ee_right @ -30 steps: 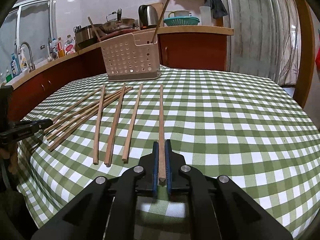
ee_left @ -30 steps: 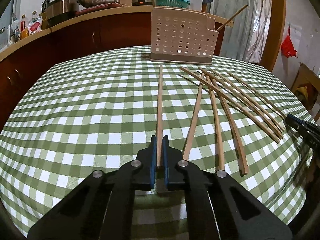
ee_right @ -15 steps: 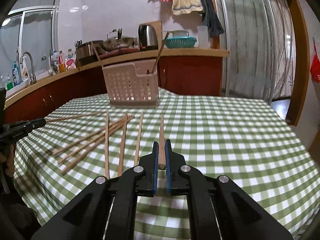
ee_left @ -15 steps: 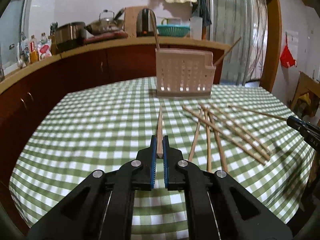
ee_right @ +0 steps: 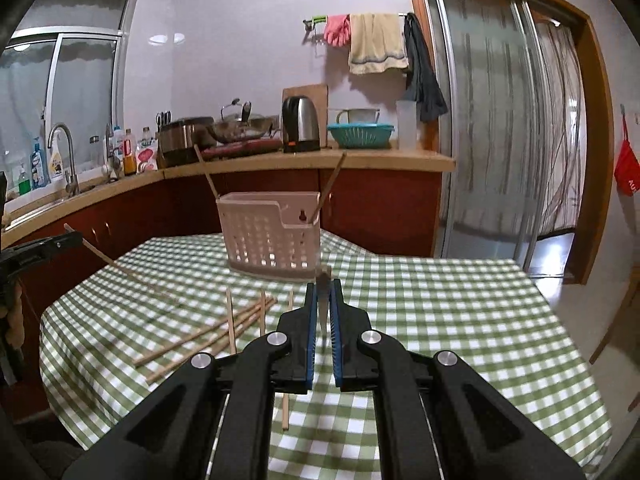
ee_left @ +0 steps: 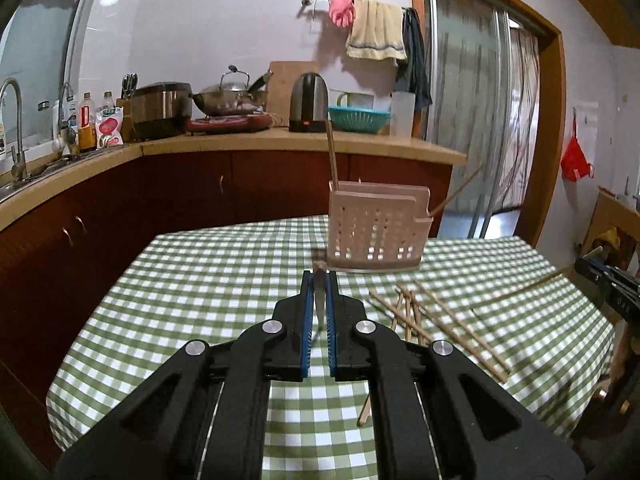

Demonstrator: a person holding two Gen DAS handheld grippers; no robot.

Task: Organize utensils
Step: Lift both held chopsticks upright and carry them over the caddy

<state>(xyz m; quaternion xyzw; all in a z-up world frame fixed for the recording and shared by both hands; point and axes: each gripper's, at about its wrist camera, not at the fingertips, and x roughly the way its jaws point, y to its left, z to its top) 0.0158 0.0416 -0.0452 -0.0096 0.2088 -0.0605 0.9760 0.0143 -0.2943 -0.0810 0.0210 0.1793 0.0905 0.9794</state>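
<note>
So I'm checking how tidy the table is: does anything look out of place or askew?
Yes. Loose chopsticks lie crossed and fanned out on the tablecloth instead of standing in the holder, where only two lean at odd angles. Each gripper, left and right, is shut on a chopstick.

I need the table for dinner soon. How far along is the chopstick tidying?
Early. Done: two chopsticks already stand in the basket. In hand: the left gripper and right gripper each clamp one chopstick, lifted and aimed towards the basket. Left: a loose pile of roughly seven more lies on the checked tablecloth, so most of the job remains.
</note>
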